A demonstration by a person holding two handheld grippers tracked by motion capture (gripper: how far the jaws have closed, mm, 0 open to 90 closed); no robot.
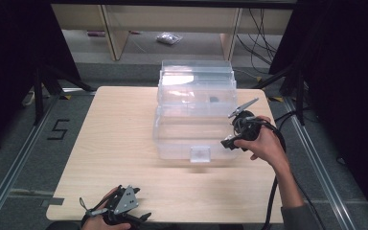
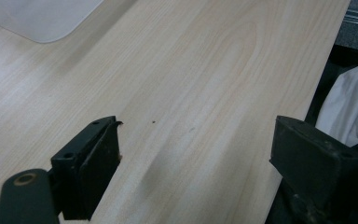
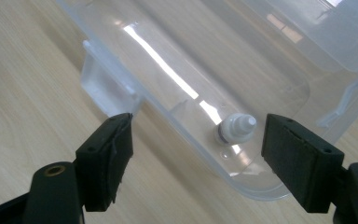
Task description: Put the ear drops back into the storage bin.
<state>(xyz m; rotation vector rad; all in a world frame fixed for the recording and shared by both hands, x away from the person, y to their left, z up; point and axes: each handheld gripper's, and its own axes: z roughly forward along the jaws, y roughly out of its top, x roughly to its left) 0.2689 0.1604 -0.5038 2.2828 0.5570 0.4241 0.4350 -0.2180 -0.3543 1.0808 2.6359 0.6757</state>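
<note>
— Since my right claw (image 3: 193,154) stands with its jaws apart and nothing between them, where would you put it next?

— What do you see past the jaws?

— The clear box (image 1: 195,115), in the middle of the table (image 1: 120,143), lid up at the back. My claw hangs at its right front corner, just above the rim. Through the wall, low in that corner, a small white plug (image 3: 235,129) sits on the floor of the box. I'd judge that's what I'm after.

— Then don't go at it through the plastic. Lift over the rim first, come down inside, and keep the jaws wide until they straddle the plug.

— It's small and looks smooth. It could slip out sideways.

— So close slowly, square on its body, not on the thin tip. Keep clear of the wall, or one jaw may catch on it.

— And my left claw (image 2: 196,154)?

— What's it doing?

— Jaws apart too, empty, resting low at the near edge of the table, well away from the box.

— If the box slides when you press in, bring it up to steady the front latch (image 1: 200,154). Otherwise leave it.
</note>
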